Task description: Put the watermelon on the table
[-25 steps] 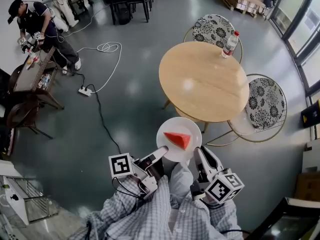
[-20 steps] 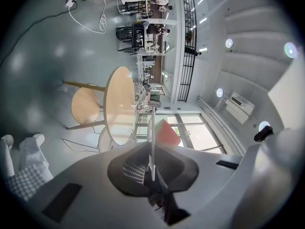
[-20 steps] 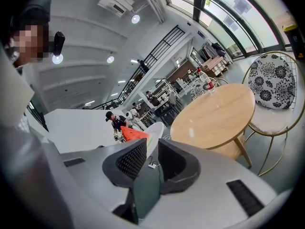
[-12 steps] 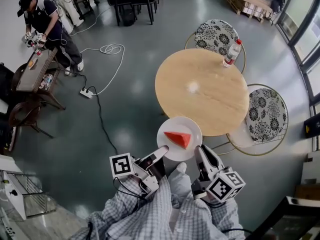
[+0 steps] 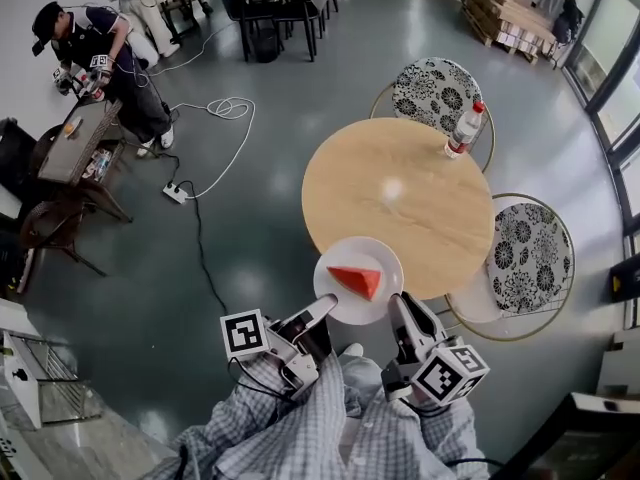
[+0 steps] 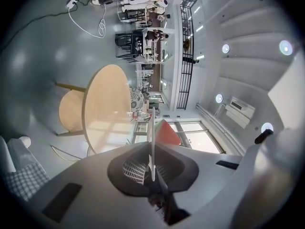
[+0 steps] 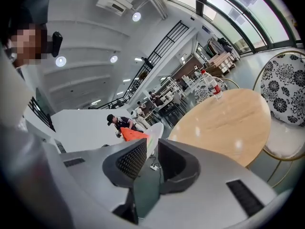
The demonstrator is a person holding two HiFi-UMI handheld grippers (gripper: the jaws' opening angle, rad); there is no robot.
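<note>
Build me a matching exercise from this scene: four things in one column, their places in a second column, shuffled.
Things
1. watermelon slice
2. plate
3. water bottle
4. power strip

Places
A. upright on the round table
B. on the floor
C. rim clamped between the left gripper's jaws
D. lying on the plate

Pairs: 1-D, 2-C, 3-A, 4-B
</note>
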